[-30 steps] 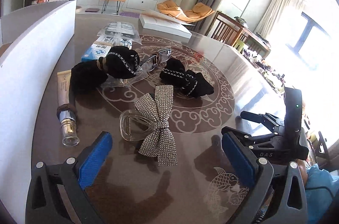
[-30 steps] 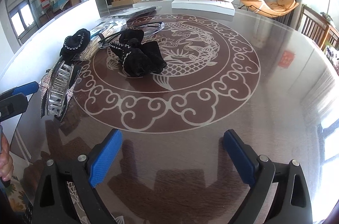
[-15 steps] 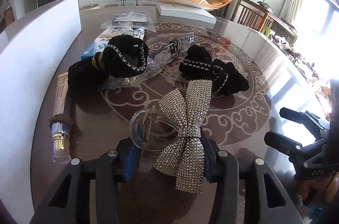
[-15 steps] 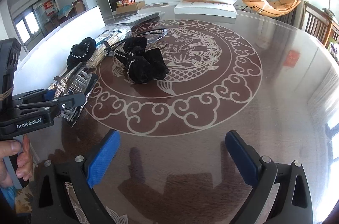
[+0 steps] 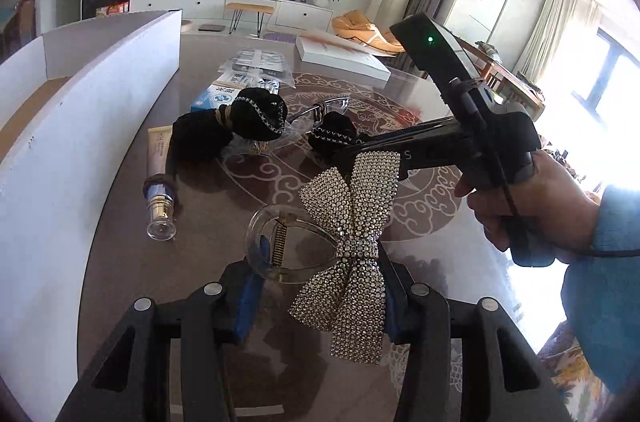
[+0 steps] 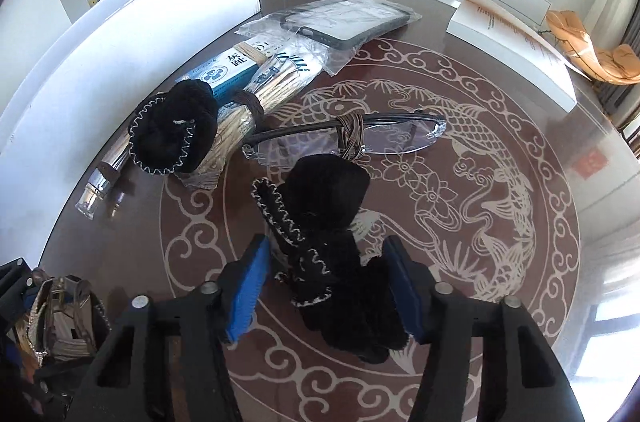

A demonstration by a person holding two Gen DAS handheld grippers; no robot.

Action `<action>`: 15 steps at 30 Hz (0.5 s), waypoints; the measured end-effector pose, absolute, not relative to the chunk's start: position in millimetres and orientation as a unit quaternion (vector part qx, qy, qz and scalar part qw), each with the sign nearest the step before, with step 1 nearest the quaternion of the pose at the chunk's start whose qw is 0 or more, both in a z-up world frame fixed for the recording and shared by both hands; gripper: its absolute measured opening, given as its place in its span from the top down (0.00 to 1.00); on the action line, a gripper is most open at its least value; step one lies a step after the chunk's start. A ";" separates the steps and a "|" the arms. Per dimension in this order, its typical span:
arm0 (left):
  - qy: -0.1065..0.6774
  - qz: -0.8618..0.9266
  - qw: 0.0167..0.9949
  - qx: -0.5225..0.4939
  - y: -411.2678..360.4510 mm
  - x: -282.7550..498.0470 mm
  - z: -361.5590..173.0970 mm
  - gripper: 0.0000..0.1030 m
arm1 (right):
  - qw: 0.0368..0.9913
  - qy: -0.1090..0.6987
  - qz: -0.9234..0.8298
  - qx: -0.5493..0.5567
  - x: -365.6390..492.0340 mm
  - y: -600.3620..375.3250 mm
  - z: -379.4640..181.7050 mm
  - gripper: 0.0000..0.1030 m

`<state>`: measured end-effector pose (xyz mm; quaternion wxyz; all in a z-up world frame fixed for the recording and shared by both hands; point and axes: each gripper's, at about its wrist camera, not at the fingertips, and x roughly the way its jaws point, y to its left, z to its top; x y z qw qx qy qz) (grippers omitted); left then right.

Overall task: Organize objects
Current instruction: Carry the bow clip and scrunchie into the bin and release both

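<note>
My left gripper (image 5: 316,296) is shut on a rhinestone bow hair clip (image 5: 352,242) with a clear claw and holds it above the table. The clip also shows at the lower left of the right wrist view (image 6: 60,318). My right gripper (image 6: 328,286) has its blue pads on both sides of a black scrunchie with white stitching (image 6: 324,242) that lies on the table; the jaws look closed onto it. In the left wrist view the right gripper (image 5: 360,146) reaches in from the right over that scrunchie (image 5: 332,134).
A second black scrunchie (image 6: 172,130) sits on a bundle of chopsticks (image 6: 272,82). Glasses (image 6: 352,138), a cosmetic tube (image 5: 158,182), a blue box (image 5: 218,96), a bagged phone case (image 6: 344,18), a white box wall (image 5: 80,134) at left and a book (image 5: 340,56) lie around.
My left gripper closed on the bow clip and lifted it. My right gripper moved forward to the near black scrunchie and narrowed around it.
</note>
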<state>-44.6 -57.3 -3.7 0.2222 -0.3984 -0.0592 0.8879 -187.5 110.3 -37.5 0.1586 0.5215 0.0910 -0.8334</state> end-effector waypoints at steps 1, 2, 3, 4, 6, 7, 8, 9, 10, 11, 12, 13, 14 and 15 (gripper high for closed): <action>-0.066 0.890 0.224 -0.391 -63.0 -39.9 3.8 0.53 | 0.156 0.087 -0.836 0.518 -184.4 111.2 -36.0 0.59; -0.072 0.893 0.225 -0.384 -69.2 -35.7 10.9 0.53 | 0.153 0.087 -0.841 0.512 -179.1 112.3 -33.5 0.62; -0.076 0.895 0.224 -0.377 -75.9 -32.0 17.6 0.53 | 0.152 0.086 -0.843 0.509 -173.5 113.6 -30.5 0.63; -0.081 0.898 0.222 -0.372 -82.8 -28.8 24.7 0.53 | 0.150 0.085 -0.844 0.507 -168.2 115.4 -26.9 0.63; -0.098 0.902 0.218 -0.360 -101.7 -23.5 40.0 0.53 | 0.147 0.076 -0.852 0.496 -155.7 118.4 -13.2 0.64; -0.105 0.904 0.213 -0.355 -111.9 -21.0 47.6 0.53 | 0.150 0.066 -0.858 0.487 -150.0 117.8 -2.4 0.64; -0.113 0.908 0.206 -0.347 -124.9 -18.7 55.6 0.53 | 0.158 0.055 -0.863 0.476 -144.0 114.8 10.1 0.64; -0.119 0.913 0.195 -0.339 -138.7 -16.9 63.2 0.53 | 0.170 0.043 -0.868 0.464 -139.3 107.5 24.8 0.64; -0.124 0.917 0.179 -0.334 -153.1 -16.3 70.1 0.53 | 0.188 0.028 -0.873 0.450 -135.4 96.9 40.3 0.64; -0.128 0.921 0.162 -0.330 -168.4 -16.9 75.2 0.53 | 0.210 0.014 -0.875 0.436 -132.1 82.8 55.4 0.64; -0.131 0.925 0.142 -0.328 -183.9 -18.1 79.1 0.53 | 0.234 0.002 -0.876 0.422 -129.4 65.6 70.2 0.64; -0.134 0.928 0.117 -0.326 -200.4 -20.1 81.1 0.53 | 0.259 -0.009 -0.874 0.411 -128.2 45.9 82.9 0.64; -0.135 0.930 0.093 -0.329 -215.9 -23.0 81.3 0.53 | 0.285 -0.017 -0.870 0.402 -126.7 24.2 94.0 0.64; -0.138 0.929 0.070 -0.336 -231.1 -27.0 79.3 0.53 | 0.308 -0.024 -0.865 0.396 -126.0 1.9 102.2 0.63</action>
